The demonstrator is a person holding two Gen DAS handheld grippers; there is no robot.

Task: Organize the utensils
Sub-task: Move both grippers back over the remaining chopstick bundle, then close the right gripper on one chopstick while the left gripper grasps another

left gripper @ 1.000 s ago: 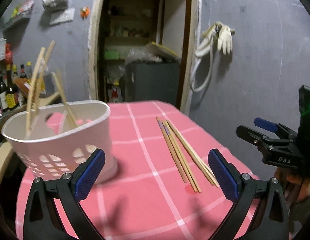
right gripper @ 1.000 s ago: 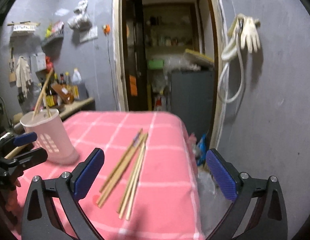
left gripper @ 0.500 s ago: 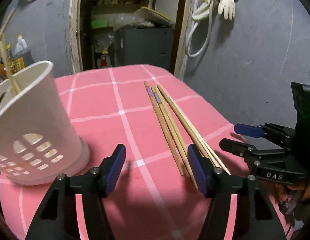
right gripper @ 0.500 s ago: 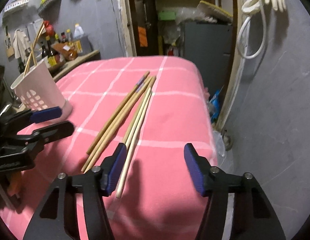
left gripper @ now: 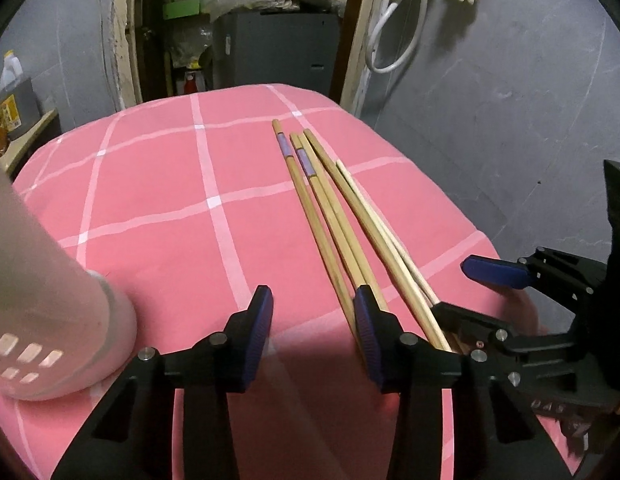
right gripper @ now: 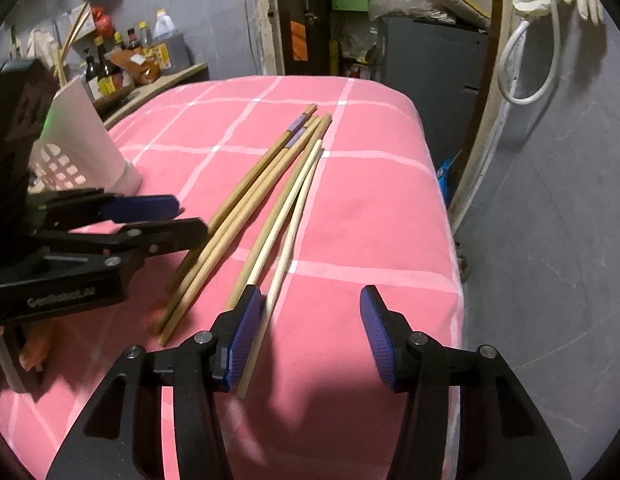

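On pink checked tabletop (left gripper: 149, 200): long bamboo chopsticks (left gripper: 330, 216) beside white perforated plastic holder (left gripper: 41, 320); left hand-held gripper (left gripper: 312, 332) and right hand-held gripper (right gripper: 312, 336) both spread, pinching nothing.

Dim indoor light, soft shadows under both tools, strong fisheye bending, dark vignetted corners

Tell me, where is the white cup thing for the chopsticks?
The white holder stands on the pink tablecloth at the left of the right wrist view, left of the loose chopsticks and behind the left gripper.
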